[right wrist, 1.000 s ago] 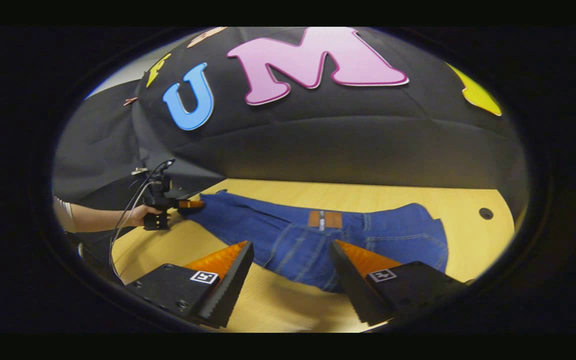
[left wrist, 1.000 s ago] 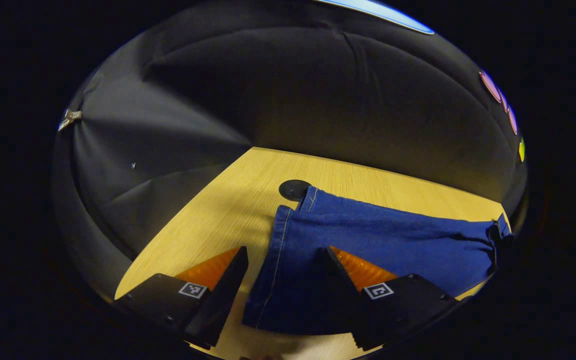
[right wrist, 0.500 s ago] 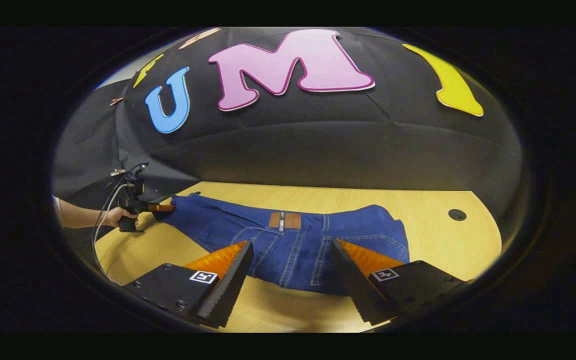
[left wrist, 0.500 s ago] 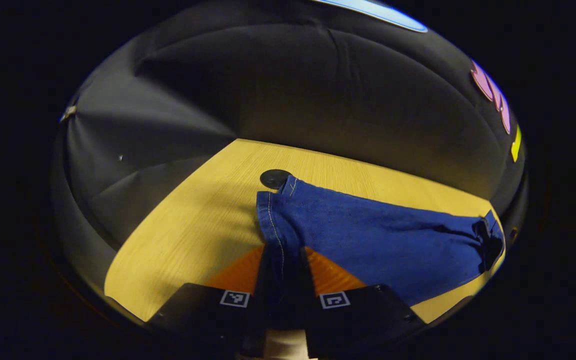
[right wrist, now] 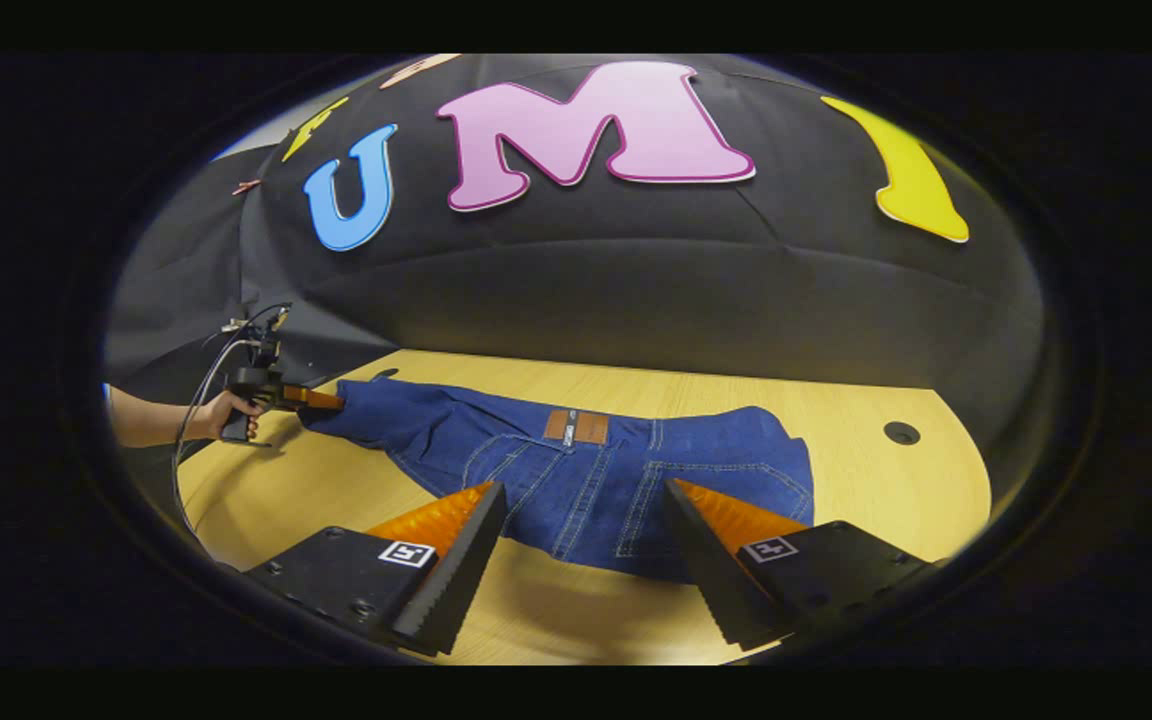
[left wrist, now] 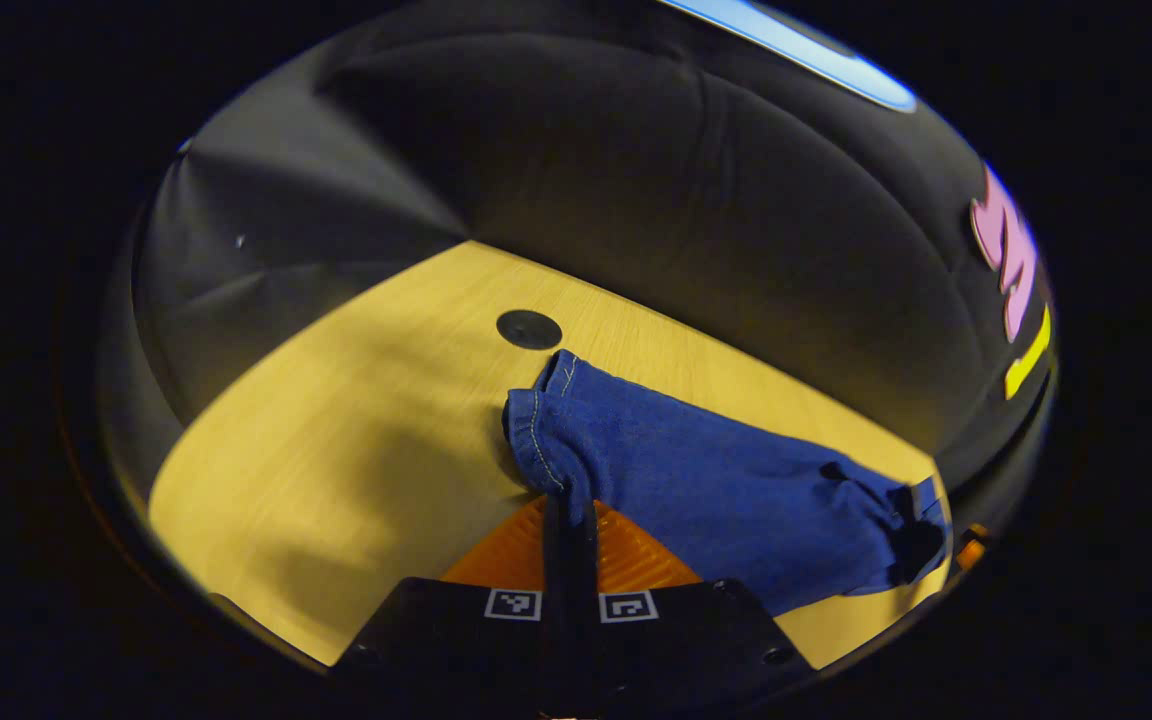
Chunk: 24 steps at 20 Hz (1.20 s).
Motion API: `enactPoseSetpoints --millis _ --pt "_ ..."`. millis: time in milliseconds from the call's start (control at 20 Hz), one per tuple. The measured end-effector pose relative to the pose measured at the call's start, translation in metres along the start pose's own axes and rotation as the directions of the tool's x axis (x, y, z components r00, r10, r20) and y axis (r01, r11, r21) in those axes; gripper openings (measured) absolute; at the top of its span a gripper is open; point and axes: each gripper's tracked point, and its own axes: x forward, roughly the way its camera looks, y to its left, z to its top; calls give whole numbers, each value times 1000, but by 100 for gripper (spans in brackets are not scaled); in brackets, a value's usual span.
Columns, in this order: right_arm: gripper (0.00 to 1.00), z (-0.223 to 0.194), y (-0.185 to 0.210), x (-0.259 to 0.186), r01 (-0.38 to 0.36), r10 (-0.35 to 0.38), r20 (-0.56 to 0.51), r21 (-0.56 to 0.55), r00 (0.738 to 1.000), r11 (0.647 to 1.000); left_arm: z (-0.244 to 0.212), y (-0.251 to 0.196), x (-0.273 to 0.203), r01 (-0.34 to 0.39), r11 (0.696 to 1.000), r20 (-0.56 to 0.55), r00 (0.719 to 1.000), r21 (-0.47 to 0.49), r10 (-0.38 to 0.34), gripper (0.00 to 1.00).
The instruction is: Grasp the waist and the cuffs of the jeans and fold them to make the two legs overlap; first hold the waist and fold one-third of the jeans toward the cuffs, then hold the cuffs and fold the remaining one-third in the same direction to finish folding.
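On the tabletop (right wrist: pixel 576 620), the left tool (left wrist: pixel 568 515) pinches the jeans (right wrist: pixel 586 480) cuff at nine o'clock. The right tool (right wrist: pixel 581 545) is open, and I think it should grab the waist next.

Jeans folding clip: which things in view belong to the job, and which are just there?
Part of the job:
- jeans, spread on the table
- left gripper, shut on the cuff
- right gripper, open, near the waist

Just there:
- wooden table
- two round holes in the tabletop
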Motion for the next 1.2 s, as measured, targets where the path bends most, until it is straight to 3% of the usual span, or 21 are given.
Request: enactPoseSetpoints --millis 200,400,500,700,850,950,1100,1200 --pt "95 0 -15 -13 24 -24 3 -25 1000 999 -3 -3 5 1 996 0 1000 -85 -1 7" --pt "95 7 -29 -21 54 -54 17 -7 998 999 20 -19 -9 118 971 77 992 -208 -104 6" --pt "95 10 -36 -26 67 -67 20 5 998 998 38 -34 -29 166 962 123 982 -215 -142 6" --pt "95 24 -59 -43 124 -124 23 20 992 992 50 -86 -67 216 963 163 968 -161 -190 6" --pt "95 39 -81 -66 168 -170 32 49 985 985 60 -143 -103 205 974 175 967 -99 -186 6" --pt "95 48 -102 -84 207 -210 45 54 977 977 61 -192 -115 199 979 187 964 -39 -189 6" --pt "96 59 -128 -110 244 -248 54 75 967 967 60 -280 -136 275 961 191 944 6 -271 6" --pt "96 65 -146 -124 271 -276 67 73 959 960 51 -331 -142 298 951 176 935 88 -309 6"
